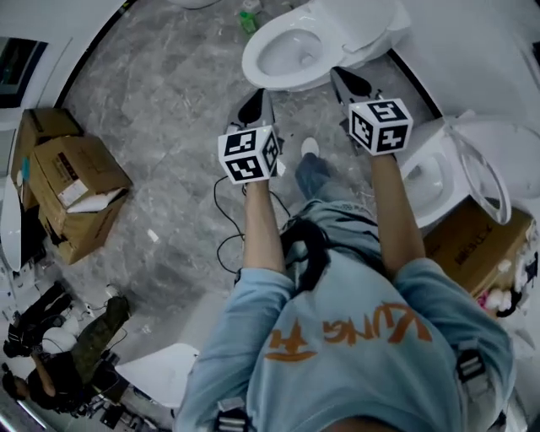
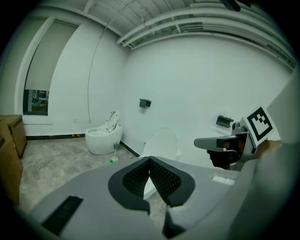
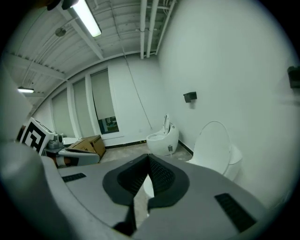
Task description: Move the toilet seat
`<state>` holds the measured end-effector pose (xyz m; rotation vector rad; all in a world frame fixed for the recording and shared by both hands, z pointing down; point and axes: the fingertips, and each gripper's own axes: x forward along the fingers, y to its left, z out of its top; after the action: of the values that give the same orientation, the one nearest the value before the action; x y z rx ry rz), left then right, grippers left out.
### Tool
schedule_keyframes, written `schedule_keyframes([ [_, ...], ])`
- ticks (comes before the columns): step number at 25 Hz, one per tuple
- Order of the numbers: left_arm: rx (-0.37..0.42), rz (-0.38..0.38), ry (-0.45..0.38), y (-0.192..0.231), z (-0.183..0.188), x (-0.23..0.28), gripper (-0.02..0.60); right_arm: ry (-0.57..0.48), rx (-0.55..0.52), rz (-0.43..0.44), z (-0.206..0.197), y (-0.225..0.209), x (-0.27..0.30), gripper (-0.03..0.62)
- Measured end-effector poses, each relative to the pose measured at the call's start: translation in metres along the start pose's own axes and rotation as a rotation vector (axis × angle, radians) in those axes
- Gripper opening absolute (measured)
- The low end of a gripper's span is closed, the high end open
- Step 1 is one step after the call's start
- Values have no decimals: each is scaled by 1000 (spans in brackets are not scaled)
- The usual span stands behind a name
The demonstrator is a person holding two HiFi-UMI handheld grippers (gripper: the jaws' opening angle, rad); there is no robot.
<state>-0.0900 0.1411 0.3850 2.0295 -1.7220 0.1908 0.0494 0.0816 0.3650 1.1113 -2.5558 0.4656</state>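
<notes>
A white toilet stands on the grey marble floor just ahead, its seat and lid raised against the tank. My left gripper hovers before the bowl's near left rim, jaws shut and empty. My right gripper is at the bowl's near right rim, also shut and empty. In the left gripper view the shut jaws point at the upright lid. The right gripper view shows shut jaws with the lid to their right. Neither gripper touches the toilet.
A second toilet with its seat up stands at the right beside a cardboard box. More boxes sit at the left. A third toilet stands farther along the wall. A cable lies on the floor near my feet.
</notes>
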Motion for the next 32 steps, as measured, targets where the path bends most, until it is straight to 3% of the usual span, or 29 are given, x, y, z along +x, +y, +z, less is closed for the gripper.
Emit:
schedule_keyframes([
  [5,74,-19,55,4,22,64,2,-19,74,4,12,-46,50,0],
  [9,175,-92,107,-17,40,99,2,-39,136,-29,28,-82,72,0],
  [12,154,-98,143,-10,37,110,2,-33,81,2,34,-80,84,0],
  [15,144,-94,172,-6,29,120,2,-30,92,20,30,-84,86,0],
  [20,170,-141,218,-17,17,139,2,-8,141,-39,12,-115,76,0],
  [25,145,-188,219,-25,14,156,2,-7,156,-126,12,-149,66,0],
  [32,104,-211,244,-19,3,182,2,40,134,-111,0,-148,85,0],
])
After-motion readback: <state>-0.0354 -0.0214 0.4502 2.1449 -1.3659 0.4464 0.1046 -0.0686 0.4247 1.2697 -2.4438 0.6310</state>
